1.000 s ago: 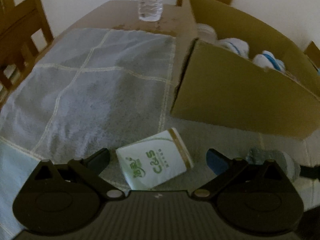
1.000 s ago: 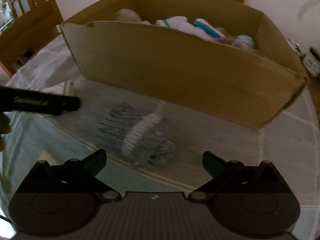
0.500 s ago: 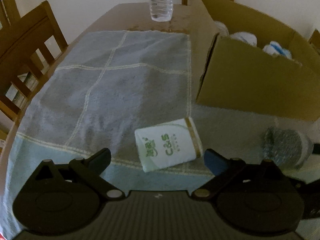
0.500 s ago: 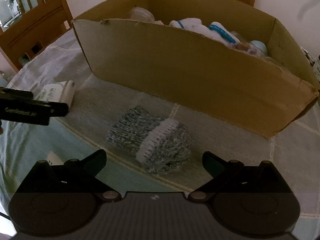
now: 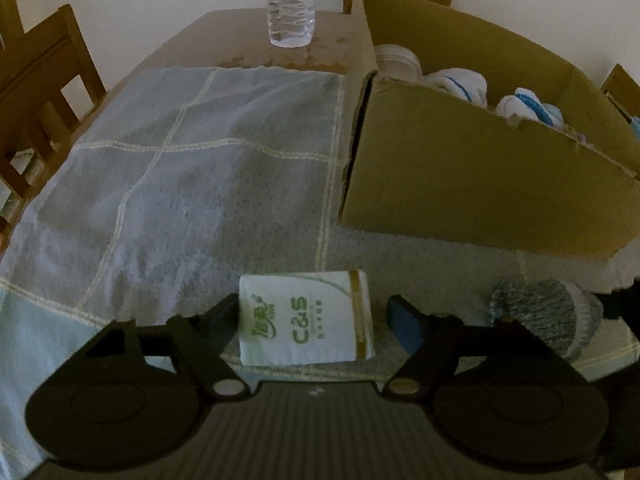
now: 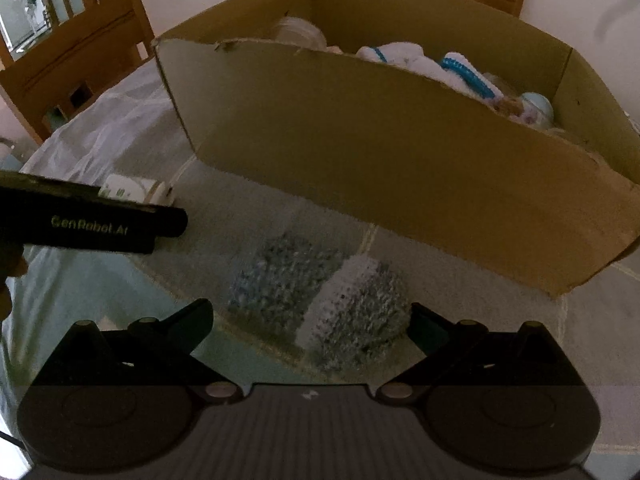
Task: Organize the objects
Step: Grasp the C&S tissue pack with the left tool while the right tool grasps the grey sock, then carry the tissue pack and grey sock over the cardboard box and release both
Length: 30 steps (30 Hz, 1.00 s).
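Note:
A white tissue pack [image 5: 306,316] with green C&S print lies on the grey checked cloth [image 5: 180,184]. My left gripper [image 5: 314,318] is open with its fingers on either side of the pack, the left finger close to its edge. A grey knitted sock roll [image 6: 320,300] with a white band lies in front of the cardboard box [image 6: 380,160]; it also shows in the left wrist view [image 5: 548,322]. My right gripper [image 6: 312,322] is open and straddles the roll. The left gripper's body [image 6: 92,224] shows at the right view's left, with the tissue pack [image 6: 132,192] behind it.
The open box [image 5: 480,184] holds white and blue rolled socks [image 5: 520,104] and other items. A water bottle [image 5: 291,4] stands at the table's far end. Wooden chairs [image 5: 36,92] stand around the table.
Both grippers have moved forward and down. The tissue pack now sits between the left fingers, and the sock roll sits between the right fingers. Both stay open.

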Available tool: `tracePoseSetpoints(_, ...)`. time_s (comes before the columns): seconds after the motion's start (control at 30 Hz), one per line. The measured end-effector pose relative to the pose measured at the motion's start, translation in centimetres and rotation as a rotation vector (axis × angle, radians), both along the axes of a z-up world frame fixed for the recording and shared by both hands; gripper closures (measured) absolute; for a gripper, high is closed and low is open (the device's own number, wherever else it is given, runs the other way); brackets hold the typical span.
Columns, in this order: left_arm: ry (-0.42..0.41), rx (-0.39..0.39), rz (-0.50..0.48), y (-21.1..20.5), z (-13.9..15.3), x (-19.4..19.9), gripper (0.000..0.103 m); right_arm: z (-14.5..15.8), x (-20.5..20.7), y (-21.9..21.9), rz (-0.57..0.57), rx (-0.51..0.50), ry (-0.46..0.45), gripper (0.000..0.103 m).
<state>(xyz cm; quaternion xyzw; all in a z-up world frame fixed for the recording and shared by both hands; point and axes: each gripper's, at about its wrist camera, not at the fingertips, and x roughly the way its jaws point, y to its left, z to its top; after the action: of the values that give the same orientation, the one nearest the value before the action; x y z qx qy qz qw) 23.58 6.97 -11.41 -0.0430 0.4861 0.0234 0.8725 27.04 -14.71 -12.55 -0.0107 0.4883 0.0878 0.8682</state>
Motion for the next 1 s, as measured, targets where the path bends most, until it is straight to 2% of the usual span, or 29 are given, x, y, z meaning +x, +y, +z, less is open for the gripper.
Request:
tracePoseSetpoints(0.07, -0.001, 0.005, -0.007, 0.1, 0.0, -0.1, 0.029, -0.1, 0.3, 0.1, -0.004, -0.011, -0.001, 0.001)
tracePoseSetpoints(0.23, -0.002, 0.016, -0.022, 0.5, 0.0, 0.0, 0.037, 0.4, 0.2, 0.3, 0.001, -0.059, -0.005, 0.016)
tracePoseSetpoints(0.33, 0.004, 0.013, -0.041, 0.7, 0.2, 0.0, 0.038, 0.7, 0.1, 0.2, 0.006, -0.065, 0.003, 0.019)
tracePoseSetpoints(0.57, 0.014, 0.019, -0.111, 0.7, 1.4, -0.2, 0.038, 2.2, -0.3, -0.1, 0.032, -0.072, 0.011, 0.021)
tracePoseSetpoints(1.0, -0.003, 0.004, -0.281, 0.3, 6.6, -0.8, 0.039, 7.1, -1.2, -2.5, 0.069, -0.009, 0.042, 0.021)
